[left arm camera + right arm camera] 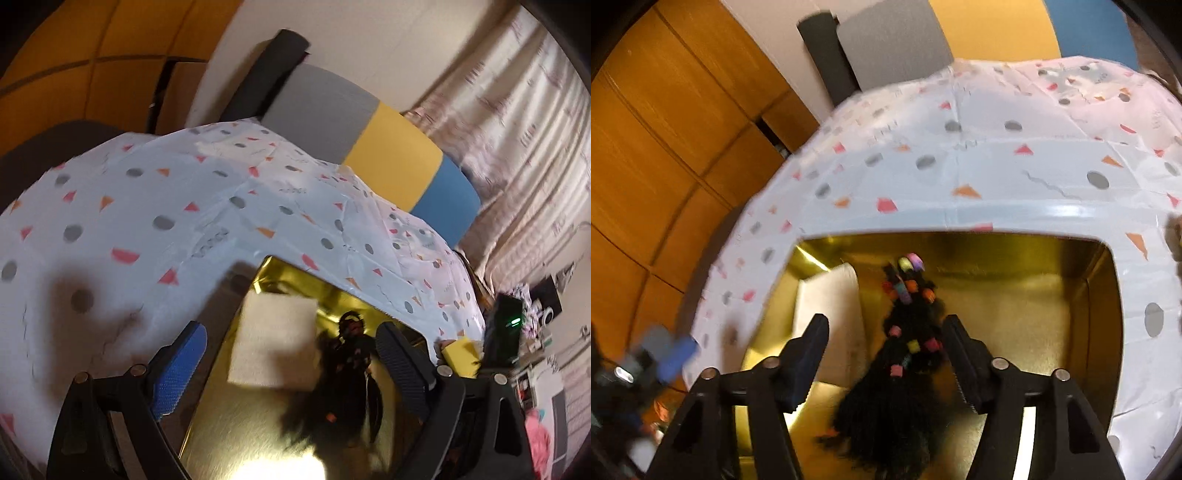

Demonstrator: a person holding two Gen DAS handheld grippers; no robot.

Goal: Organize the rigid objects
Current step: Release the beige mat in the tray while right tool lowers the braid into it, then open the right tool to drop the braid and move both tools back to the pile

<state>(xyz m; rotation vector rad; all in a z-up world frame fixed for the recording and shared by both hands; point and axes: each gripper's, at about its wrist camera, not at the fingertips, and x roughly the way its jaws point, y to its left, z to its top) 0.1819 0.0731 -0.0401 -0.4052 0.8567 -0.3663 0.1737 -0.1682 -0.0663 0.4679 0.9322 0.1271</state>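
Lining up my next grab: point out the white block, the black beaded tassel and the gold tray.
white block (273,347), left wrist view, middle of its top face.
black beaded tassel (905,369), right wrist view, its dark body.
gold tray (1034,317), right wrist view, bare floor.

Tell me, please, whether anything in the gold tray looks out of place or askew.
The white block leans tilted against the gold tray's left wall rather than lying flat. Beside it lies a black fuzzy item with coloured beads, soft-looking among rigid things. Nothing looks spilled or damaged.
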